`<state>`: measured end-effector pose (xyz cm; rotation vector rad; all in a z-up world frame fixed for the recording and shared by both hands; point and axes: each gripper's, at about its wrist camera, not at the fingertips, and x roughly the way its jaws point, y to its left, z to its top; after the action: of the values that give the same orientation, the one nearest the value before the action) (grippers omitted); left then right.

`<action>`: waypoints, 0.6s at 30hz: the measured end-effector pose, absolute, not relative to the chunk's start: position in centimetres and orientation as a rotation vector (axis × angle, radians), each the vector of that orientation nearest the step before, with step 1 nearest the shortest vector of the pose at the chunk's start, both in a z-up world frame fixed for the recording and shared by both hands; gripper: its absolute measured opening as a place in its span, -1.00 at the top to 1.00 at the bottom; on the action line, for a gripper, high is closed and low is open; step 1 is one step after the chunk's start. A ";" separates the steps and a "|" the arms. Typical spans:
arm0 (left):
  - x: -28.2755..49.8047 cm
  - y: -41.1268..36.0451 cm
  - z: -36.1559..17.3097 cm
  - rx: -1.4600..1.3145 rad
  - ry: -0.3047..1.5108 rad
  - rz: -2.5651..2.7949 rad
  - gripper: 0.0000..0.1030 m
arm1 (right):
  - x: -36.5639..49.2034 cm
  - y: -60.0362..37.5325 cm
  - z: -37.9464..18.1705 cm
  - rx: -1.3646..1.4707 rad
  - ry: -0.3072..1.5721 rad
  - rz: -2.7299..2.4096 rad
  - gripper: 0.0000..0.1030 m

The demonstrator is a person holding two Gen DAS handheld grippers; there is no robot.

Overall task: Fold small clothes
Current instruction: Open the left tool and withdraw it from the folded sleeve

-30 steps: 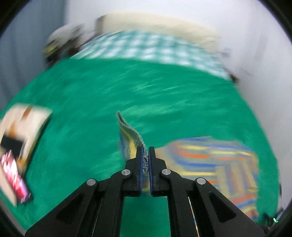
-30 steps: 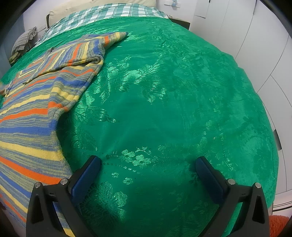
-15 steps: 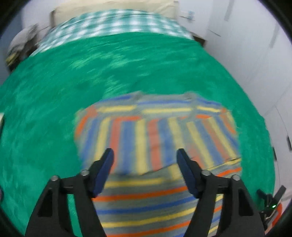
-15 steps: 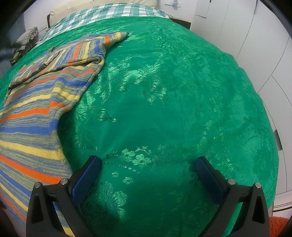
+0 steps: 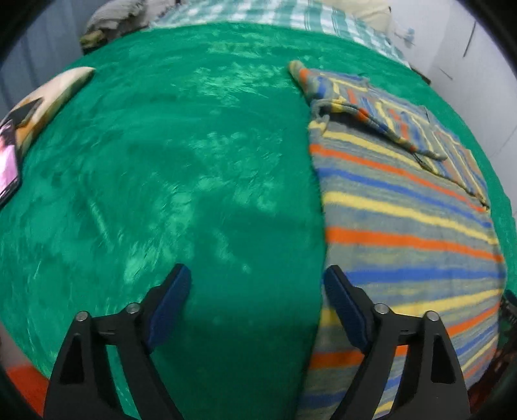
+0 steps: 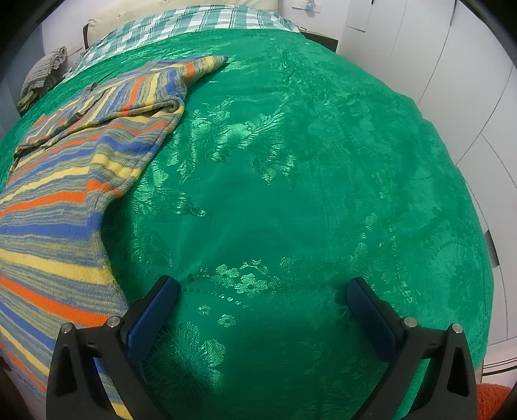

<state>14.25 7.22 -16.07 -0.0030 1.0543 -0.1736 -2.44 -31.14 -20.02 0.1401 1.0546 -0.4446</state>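
Observation:
A striped knit sweater (image 5: 404, 206) in grey, orange, blue and yellow lies flat on the green bedspread (image 5: 194, 161), with a sleeve folded across its upper part. It also shows at the left of the right wrist view (image 6: 64, 200). My left gripper (image 5: 257, 303) is open and empty, over the bedspread just left of the sweater's edge. My right gripper (image 6: 261, 310) is open and empty, over bare bedspread (image 6: 307, 177) just right of the sweater's lower edge.
A book or box with a printed cover (image 5: 29, 122) lies at the bedspread's far left. A checked sheet (image 6: 200, 24) and pillow are at the head of the bed. A grey cloth heap (image 6: 43, 74) sits beyond the bed's left side. White cupboard doors (image 6: 452, 64) stand right.
My left gripper was shut on the sweater's sleeve a second ago, then opened and let it go onto the sweater. It has since swung left. My right gripper has not moved.

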 end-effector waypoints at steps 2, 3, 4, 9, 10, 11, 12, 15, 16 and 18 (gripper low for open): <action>13.8 7.1 -15.9 0.004 1.040 -0.166 -0.75 | -2.5 -31.1 -20.0 0.137 1.050 -0.446 -1.00; 13.9 7.0 -15.6 0.004 1.039 -0.175 -0.75 | -2.6 -31.1 -20.0 0.136 1.049 -0.447 -1.00; 14.2 7.0 -15.2 0.001 1.031 -0.193 -0.75 | -2.7 -31.0 -20.0 0.135 1.047 -0.448 -1.00; 18.1 6.9 -13.1 -0.028 1.010 -0.240 -0.75 | -2.8 -31.0 -20.0 0.132 1.043 -0.453 -1.00; 19.3 6.7 -12.9 -0.040 1.019 -0.254 -0.75 | -2.8 -31.0 -20.0 0.132 1.043 -0.453 -1.00; 20.8 6.3 -12.7 -0.046 1.028 -0.273 -0.75 | -2.8 -31.0 -20.0 0.132 1.043 -0.452 -1.00; 22.1 5.7 -12.7 -0.036 1.035 -0.285 -0.75 | -2.8 -31.0 -20.0 0.132 1.043 -0.451 -1.00; 25.2 3.2 -13.3 0.063 1.035 -0.280 -0.69 | -2.8 -31.0 -20.1 0.134 1.044 -0.450 -1.00; 25.7 2.4 -13.5 0.101 1.032 -0.277 -0.65 | -2.8 -31.0 -20.0 0.134 1.044 -0.449 -1.00; 27.2 0.6 -13.9 0.178 1.008 -0.255 -0.30 | -2.8 -31.0 -20.1 0.135 1.045 -0.448 -1.00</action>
<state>27.20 0.60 -13.91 0.1784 1.0081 -0.2553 -2.77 -30.96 -20.06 0.1351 1.0445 -0.4483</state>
